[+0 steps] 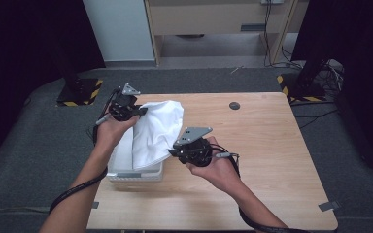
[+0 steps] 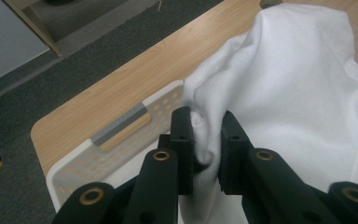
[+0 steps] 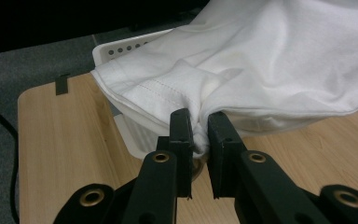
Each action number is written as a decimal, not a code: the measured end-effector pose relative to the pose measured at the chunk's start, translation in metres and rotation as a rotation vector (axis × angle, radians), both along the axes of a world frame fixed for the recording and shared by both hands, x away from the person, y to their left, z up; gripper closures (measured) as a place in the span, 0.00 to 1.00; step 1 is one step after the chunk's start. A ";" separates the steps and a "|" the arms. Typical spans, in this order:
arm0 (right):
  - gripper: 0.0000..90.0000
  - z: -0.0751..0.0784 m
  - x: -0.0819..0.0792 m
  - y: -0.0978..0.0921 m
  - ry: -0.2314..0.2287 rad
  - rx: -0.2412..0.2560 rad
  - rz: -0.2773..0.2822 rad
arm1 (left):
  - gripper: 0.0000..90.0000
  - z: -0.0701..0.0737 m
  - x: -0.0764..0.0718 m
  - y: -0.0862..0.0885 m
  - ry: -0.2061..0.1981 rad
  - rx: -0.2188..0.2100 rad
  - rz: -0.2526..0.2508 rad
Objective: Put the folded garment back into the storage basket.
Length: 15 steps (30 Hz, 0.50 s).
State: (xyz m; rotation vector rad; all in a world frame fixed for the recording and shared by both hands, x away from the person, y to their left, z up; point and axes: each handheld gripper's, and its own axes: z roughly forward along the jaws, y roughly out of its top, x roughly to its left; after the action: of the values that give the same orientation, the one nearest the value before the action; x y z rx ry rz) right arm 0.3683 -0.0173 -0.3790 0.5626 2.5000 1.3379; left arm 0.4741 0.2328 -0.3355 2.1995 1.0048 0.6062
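Note:
A white cloth garment (image 1: 156, 130) hangs lifted over a white perforated basket (image 1: 135, 173) at the left of the wooden table (image 1: 262, 160). My left gripper (image 1: 137, 112) is shut on the garment's far upper edge; in the left gripper view the fabric (image 2: 289, 88) bunches between the black jaws of that gripper (image 2: 206, 148). My right gripper (image 1: 174, 151) is shut on the near lower hem. The right gripper view shows the stitched hem (image 3: 168, 88) pinched between this gripper's (image 3: 199, 140) jaws, with the basket (image 3: 121, 49) behind it.
A small dark round disc (image 1: 234, 105) lies at the table's far middle. The basket rim with a grey handle slot (image 2: 121, 127) sits near the table's left edge. Stand bases with yellow-black tape (image 1: 80, 92) rest on the grey floor beyond the table.

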 end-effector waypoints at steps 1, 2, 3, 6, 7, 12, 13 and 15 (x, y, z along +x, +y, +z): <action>0.91 0.000 0.000 0.001 0.000 -0.003 0.003 | 0.89 0.000 0.000 0.000 0.001 0.000 -0.001; 0.91 -0.001 0.000 0.002 -0.002 -0.003 0.003 | 0.89 -0.001 0.001 0.000 0.002 0.002 -0.001; 0.91 -0.001 0.000 0.002 -0.001 -0.004 0.001 | 0.89 -0.001 0.001 0.001 0.002 0.003 -0.001; 0.91 -0.002 0.001 0.004 0.004 -0.004 -0.002 | 0.89 -0.003 0.003 0.001 0.004 0.010 -0.004; 0.91 -0.003 0.001 0.004 0.003 -0.006 -0.001 | 0.89 -0.004 0.003 0.000 0.003 0.011 -0.005; 0.91 -0.006 0.002 0.006 0.007 -0.006 -0.008 | 0.89 -0.005 0.005 0.001 0.004 0.017 -0.006; 0.91 -0.006 0.002 0.007 0.008 -0.006 -0.008 | 0.89 -0.005 0.006 0.002 0.003 0.016 -0.005; 0.91 -0.007 0.002 0.009 0.009 -0.003 -0.009 | 0.89 -0.006 0.006 0.003 0.005 0.015 -0.003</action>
State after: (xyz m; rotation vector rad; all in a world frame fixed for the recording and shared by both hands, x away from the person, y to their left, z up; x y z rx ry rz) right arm 0.3706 -0.0085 -0.3857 0.5800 2.5031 1.3306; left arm 0.4806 0.2361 -0.3417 2.2163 1.0024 0.6092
